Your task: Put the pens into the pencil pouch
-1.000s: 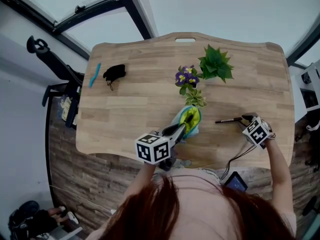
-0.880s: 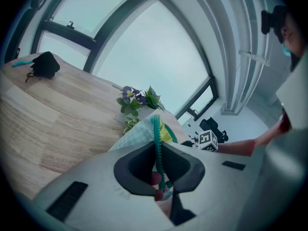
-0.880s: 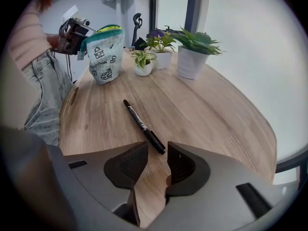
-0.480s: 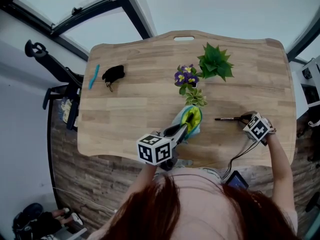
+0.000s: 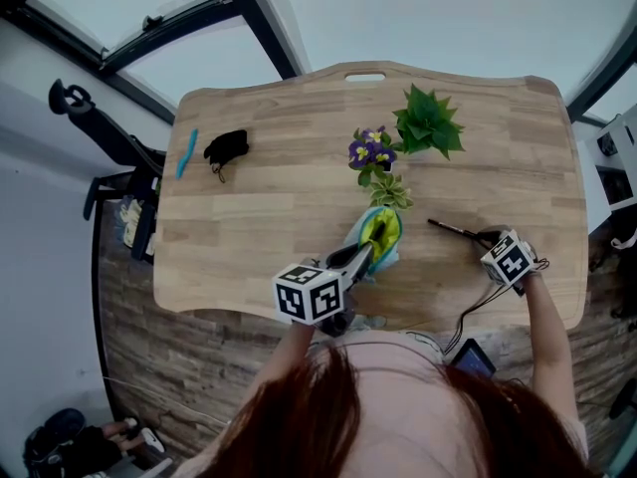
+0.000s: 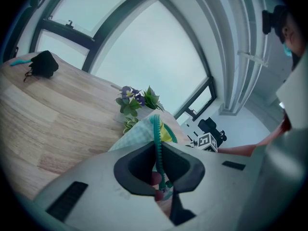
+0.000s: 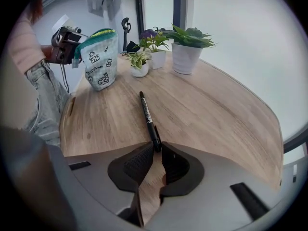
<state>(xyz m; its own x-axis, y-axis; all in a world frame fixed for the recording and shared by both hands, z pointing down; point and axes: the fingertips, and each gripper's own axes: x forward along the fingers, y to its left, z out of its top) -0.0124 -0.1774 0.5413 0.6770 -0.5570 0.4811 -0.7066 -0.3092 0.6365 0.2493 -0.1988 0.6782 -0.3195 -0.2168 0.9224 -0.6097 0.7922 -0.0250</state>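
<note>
Left gripper (image 5: 358,258) clamping the zipper edge of the pencil pouch (image 5: 381,229), holding it upright on the bench (image 5: 269,197), right gripper (image 7: 155,150) pinching one end of the black pen (image 7: 147,114), near the pouch

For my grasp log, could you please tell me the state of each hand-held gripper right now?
Left hand-held gripper: closed on the pencil pouch at its zipper edge.
Right hand-held gripper: closed on the black pen at one end.

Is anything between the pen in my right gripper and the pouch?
No. In the right gripper view only bare table lies between the black pen and the pouch; the small potted plant stands beyond that stretch.
</note>
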